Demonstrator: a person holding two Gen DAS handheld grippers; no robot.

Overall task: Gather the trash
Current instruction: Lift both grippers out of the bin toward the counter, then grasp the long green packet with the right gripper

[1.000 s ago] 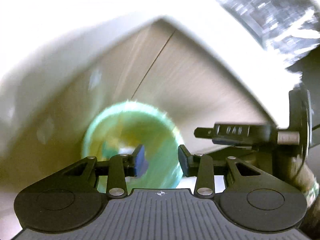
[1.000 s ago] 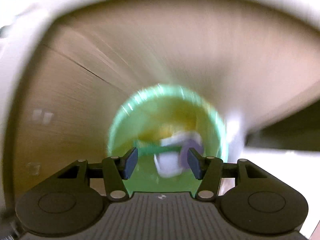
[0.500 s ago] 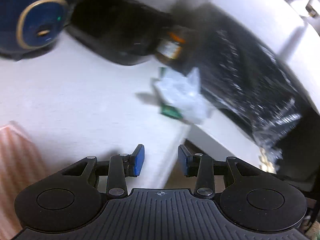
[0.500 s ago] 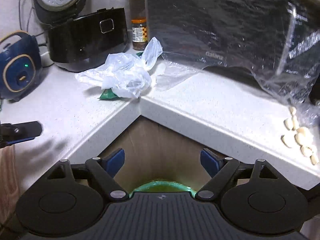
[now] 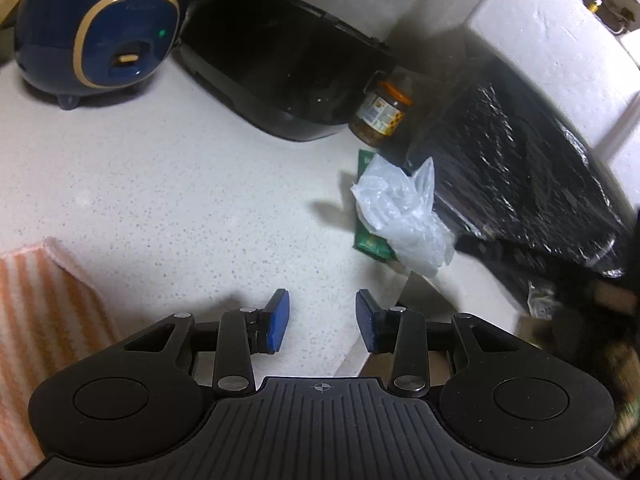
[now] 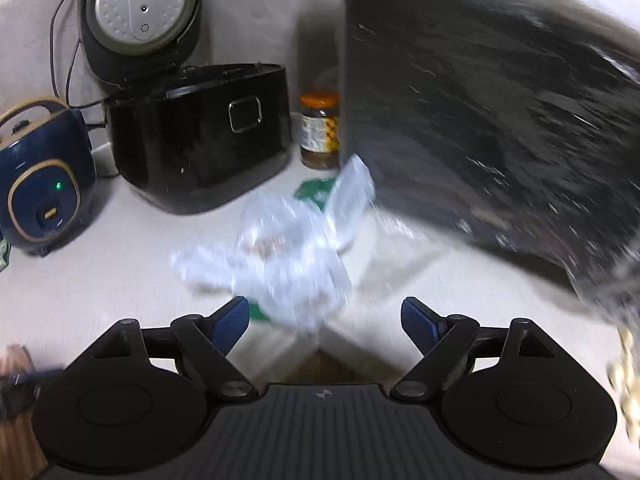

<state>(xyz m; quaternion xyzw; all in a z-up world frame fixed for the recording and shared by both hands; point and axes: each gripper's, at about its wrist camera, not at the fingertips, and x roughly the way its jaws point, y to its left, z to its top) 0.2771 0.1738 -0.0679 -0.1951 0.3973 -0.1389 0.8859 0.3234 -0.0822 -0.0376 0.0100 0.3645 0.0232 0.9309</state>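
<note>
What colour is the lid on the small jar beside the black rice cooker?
Orange. The jar lid shows best in the right wrist view; the left wrist view shows only its edge.

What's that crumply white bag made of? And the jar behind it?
The crumpled bag looks like thin, see-through plastic film: it's wrinkly, shiny and pale, and the green packet shows at its edge. The jar seems to be clear glass, though it could be plastic, with an orange lid and a paper label; brownish contents show through.
</note>
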